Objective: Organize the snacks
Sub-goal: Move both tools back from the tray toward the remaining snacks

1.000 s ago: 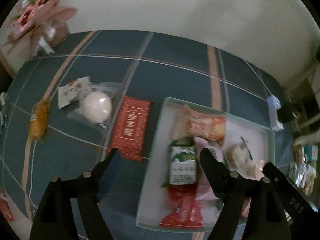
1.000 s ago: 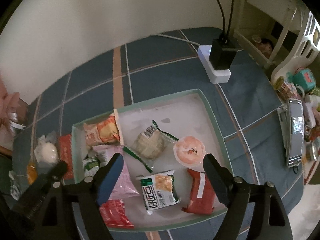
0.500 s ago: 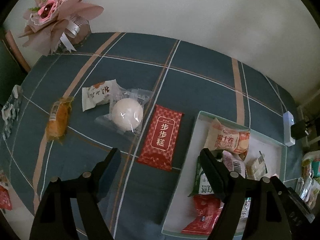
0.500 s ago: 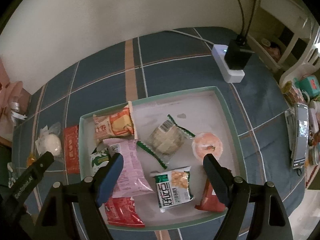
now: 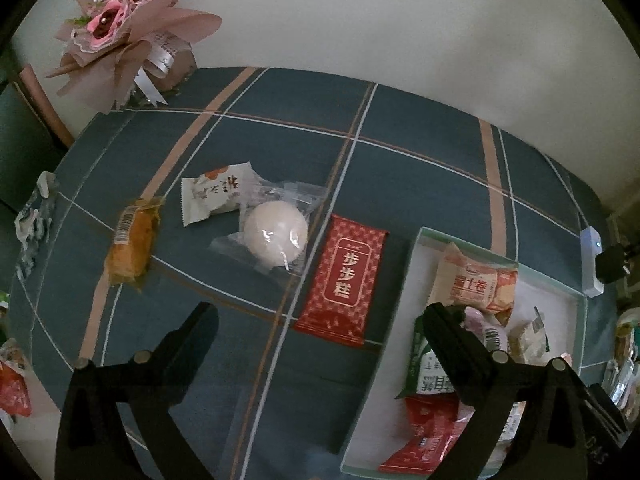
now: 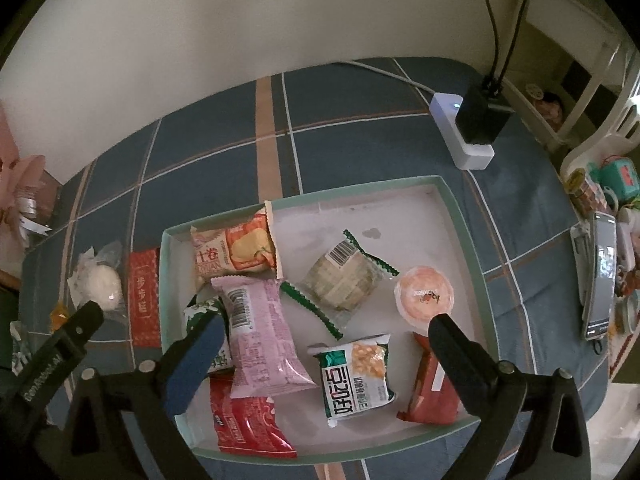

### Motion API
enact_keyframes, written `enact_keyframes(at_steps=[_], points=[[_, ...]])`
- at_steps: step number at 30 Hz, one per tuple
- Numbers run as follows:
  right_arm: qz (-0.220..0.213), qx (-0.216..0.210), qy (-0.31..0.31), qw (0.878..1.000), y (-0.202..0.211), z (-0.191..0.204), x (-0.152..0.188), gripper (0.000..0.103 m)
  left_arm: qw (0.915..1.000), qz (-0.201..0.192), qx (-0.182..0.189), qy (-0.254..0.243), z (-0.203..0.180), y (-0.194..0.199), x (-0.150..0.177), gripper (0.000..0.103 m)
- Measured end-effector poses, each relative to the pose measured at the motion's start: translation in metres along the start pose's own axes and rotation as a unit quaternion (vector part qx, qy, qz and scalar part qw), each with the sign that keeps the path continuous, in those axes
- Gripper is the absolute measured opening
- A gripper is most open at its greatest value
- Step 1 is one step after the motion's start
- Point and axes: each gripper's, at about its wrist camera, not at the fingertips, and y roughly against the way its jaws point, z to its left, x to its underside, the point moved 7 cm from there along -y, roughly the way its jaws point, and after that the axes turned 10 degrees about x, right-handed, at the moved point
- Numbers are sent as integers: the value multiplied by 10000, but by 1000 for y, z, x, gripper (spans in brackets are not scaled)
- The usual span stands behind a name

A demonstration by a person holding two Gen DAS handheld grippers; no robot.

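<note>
Left wrist: 4 snacks [image 5: 276,238] outside tray [image 5: 420,240]; both hand-held grippers [image 5: 320,316] [image 6: 326,326] just spread (nothing between).

R gripper [image 6: 324,328] fingers just spread wide, empty, above snack tray [image 6: 464,216], pink pkt [image 6: 260,332] below

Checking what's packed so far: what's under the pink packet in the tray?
The pink packet overlaps a green-and-white packet and a red packet. Anything directly beneath it is hidden.
</note>
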Motion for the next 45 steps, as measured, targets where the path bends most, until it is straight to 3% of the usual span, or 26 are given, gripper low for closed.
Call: enact_keyframes(at_steps=[6, 10, 26, 31, 45], points=[[-9, 39, 74, 10000, 2, 10, 1, 103, 10000, -8, 13, -58, 15, 2, -7, 102], [-29, 27, 252, 9997, 4, 30, 5, 103, 9991, -123, -353, 208, 55, 9, -17, 102], [-211, -576, 1291, 9897, 28, 171, 40, 103, 9866, -545, -682, 1376, 198, 45, -41, 102], [-166, -666, 1528, 9859, 23, 198, 51, 103, 9848, -515, -667, 1516, 217, 42, -40, 102], [30, -790, 1240, 9891, -12, 201, 47, 100, 9872, -63, -604, 1477, 235, -7, -36, 102]])
